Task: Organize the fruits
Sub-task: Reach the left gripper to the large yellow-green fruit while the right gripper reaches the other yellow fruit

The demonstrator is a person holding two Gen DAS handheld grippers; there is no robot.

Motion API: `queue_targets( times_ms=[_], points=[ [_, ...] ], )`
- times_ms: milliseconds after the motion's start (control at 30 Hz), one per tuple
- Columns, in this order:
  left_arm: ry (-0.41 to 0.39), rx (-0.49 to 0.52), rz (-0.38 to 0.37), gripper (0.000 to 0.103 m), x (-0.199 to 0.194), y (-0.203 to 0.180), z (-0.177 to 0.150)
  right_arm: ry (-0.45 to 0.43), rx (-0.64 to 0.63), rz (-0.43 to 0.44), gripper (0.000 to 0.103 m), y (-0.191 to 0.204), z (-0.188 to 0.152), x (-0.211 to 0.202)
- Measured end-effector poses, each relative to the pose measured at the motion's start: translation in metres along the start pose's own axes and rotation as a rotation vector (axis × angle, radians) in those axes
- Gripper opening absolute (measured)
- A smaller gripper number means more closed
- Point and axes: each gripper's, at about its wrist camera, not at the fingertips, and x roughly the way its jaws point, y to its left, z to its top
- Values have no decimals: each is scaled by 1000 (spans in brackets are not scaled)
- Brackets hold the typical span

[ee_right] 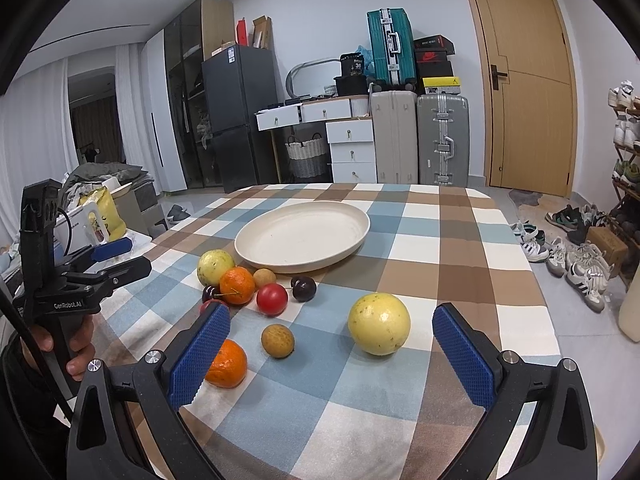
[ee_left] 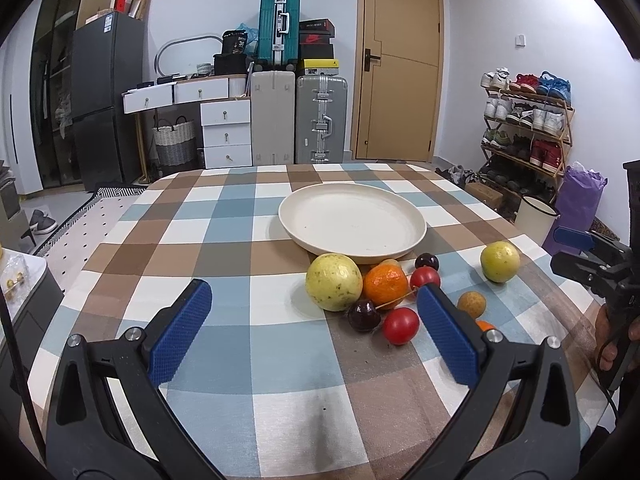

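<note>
Blue-padded fingers of the left gripper (ee_left: 314, 330) stand wide apart with nothing between them, low over the checked cloth of the bench (ee_left: 248, 360). The right gripper (ee_right: 332, 354) is likewise spread open and empty, hovering over the near edge of the bench.

Take the cream plate (ee_right: 304, 236) as the landmark: it sits near the middle of the bench and has no fruit on it. All the fruit lies on the cloth on the near side of the plate. Closest to its rim in the right wrist view are a yellow-green guava (ee_right: 215, 267), an orange (ee_right: 237, 285) touching it, a small tan longan (ee_right: 264, 278) just beside the orange, and a dark cherry (ee_right: 303, 288). A red cherry tomato (ee_right: 272, 299) lies a little nearer than these, and another dark cherry (ee_right: 211, 293) sits tucked against the orange.

Farther from the plate, toward the right gripper, lie a second, larger-looking guava (ee_right: 379, 324), a second longan (ee_right: 277, 341) and a second orange (ee_right: 226, 364), the last partly hidden behind the gripper's left finger. The guava rests between the right gripper's open fingers as seen from its camera, without touching either.

In the left wrist view a second red tomato (ee_left: 400, 325) lies nearest that gripper. A person's hand (ee_right: 76, 344) grips the handle of the left gripper at the picture's left edge.
</note>
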Motion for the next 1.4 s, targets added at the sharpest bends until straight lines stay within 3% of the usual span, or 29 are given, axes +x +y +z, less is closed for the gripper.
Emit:
queue_targets(
  times_ms=[267, 667, 1133, 1400],
  points=[
    [44, -24, -3, 102, 10, 8, 1, 43, 58, -3, 103, -12, 3, 9],
    [85, -8, 14, 102, 32, 8, 12, 128, 23, -124, 103, -36, 14, 25],
    [213, -20, 13, 102, 81, 14, 19, 296, 86, -97, 102, -54, 15, 72],
    [256, -6, 8, 102, 102, 13, 17, 332, 86, -81, 98, -51, 11, 87]
  ],
)
